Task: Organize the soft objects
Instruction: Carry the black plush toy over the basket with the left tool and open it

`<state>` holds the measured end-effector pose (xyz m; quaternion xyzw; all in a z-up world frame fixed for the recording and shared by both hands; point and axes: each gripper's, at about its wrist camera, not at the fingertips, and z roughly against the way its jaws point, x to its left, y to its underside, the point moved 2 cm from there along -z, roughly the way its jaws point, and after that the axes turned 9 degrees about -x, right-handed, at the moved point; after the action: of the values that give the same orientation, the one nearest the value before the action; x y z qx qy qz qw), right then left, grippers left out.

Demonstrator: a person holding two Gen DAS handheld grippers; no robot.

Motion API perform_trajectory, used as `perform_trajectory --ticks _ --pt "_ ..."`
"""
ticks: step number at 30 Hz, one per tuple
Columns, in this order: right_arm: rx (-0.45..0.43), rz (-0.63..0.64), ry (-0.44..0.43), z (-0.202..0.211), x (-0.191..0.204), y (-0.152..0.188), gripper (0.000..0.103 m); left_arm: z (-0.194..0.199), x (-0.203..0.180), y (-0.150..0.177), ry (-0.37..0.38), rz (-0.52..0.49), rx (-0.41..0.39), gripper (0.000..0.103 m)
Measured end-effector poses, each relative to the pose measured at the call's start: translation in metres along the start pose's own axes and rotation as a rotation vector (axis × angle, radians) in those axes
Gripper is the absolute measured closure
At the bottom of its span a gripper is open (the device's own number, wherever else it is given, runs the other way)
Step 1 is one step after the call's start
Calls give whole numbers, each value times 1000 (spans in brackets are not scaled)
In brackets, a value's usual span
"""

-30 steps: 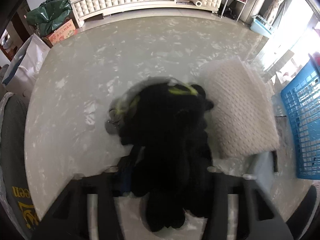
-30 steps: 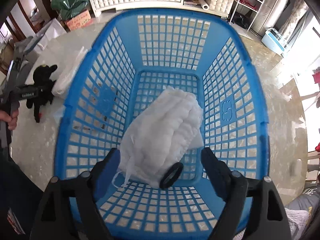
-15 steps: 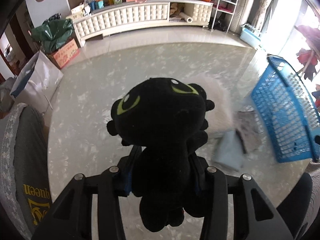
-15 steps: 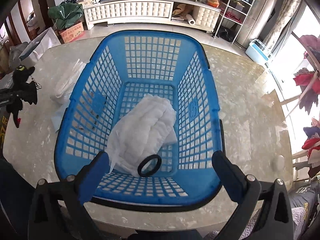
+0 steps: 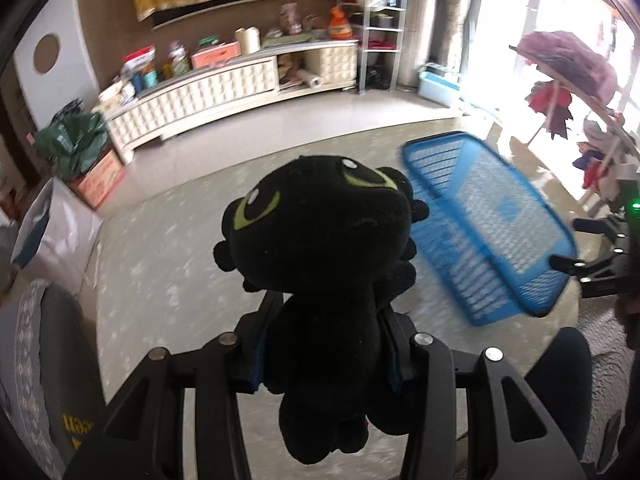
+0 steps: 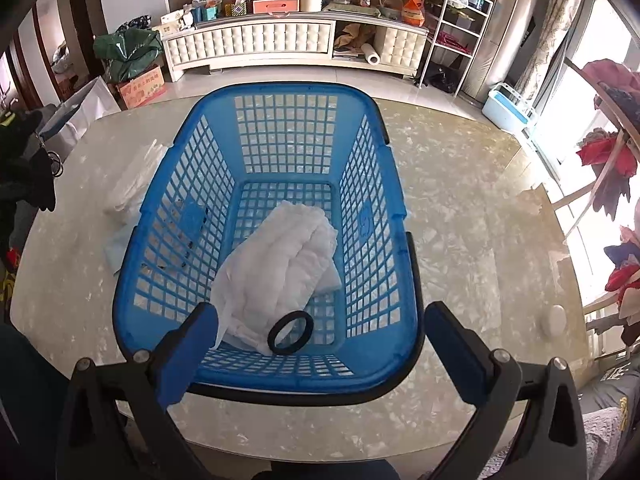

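My left gripper (image 5: 324,344) is shut on a black plush toy (image 5: 324,236) with green eyes and holds it well above the marble table (image 5: 168,248). The toy also shows at the left edge of the right wrist view (image 6: 24,168). A blue plastic basket (image 6: 192,216) stands on the table; in the left wrist view the basket (image 5: 488,220) lies to the right of the toy. Inside it lie a folded white cloth (image 6: 280,268) and a black ring (image 6: 290,330). My right gripper (image 6: 320,340) is open and empty above the basket's near rim.
A white knitted cloth (image 6: 132,184) and a pale blue cloth (image 6: 118,244) lie on the table left of the basket. A small white round thing (image 6: 556,320) sits near the right table edge. A long white cabinet (image 6: 280,44) stands beyond the table.
My left gripper has lifted the plush toy off the table and swung it right, toward the basket. My right gripper has pulled back and up from inside the basket.
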<state>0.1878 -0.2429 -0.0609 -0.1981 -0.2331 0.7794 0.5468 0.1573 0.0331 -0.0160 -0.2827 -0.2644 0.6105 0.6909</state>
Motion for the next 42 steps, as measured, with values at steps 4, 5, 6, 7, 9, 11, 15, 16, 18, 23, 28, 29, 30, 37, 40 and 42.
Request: perform_trajectory --ticks 4,5,6,7,9,11,15,16,18,23,28,29,30,37,40,42 --pt "6 -7 -22 -7 -5 3 0 -9 -33 -11 32 -65 -2 61" --pt "8 -3 -25 -8 -6 4 0 -10 -38 -14 41 -74 -2 61" --pt "6 1 -26 -9 -7 5 0 -13 -45 -16 48 -89 -3 61" --pt "6 4 -28 -9 -7 5 0 -15 -51 -19 55 -99 -4 61" --pt "4 6 -34 -8 -8 6 0 -19 -63 -25 72 -116 -5 61" --pt "8 10 -54 -8 -7 6 0 -22 -75 -30 92 -137 -9 61" --pt "15 0 -113 -8 -3 8 0 -26 -90 -37 122 -187 -12 61" --pt "10 0 -115 -7 -3 9 0 -26 -93 -38 125 -199 -13 61" --pt "5 -6 -112 -5 -4 8 0 -28 -100 -42 136 -224 -14 61" --pt "-25 -18 -88 2 -13 5 0 -37 -112 -52 153 -277 -15 61" --pt "-33 -7 -53 5 -17 7 0 -53 -124 -60 159 -315 -11 61" --pt "-33 -8 -50 4 -17 7 0 -57 -126 -63 159 -317 -10 61" --pt "-33 -8 -48 3 -18 8 0 -62 -128 -64 162 -318 -7 61" --pt "-10 -28 -28 -11 -25 11 0 -99 -136 -74 172 -329 11 61" --pt "1 -32 -34 -17 -28 14 0 -112 -142 -76 187 -336 24 60" --pt "1 -37 -36 -18 -30 13 0 -119 -145 -77 189 -350 27 59"
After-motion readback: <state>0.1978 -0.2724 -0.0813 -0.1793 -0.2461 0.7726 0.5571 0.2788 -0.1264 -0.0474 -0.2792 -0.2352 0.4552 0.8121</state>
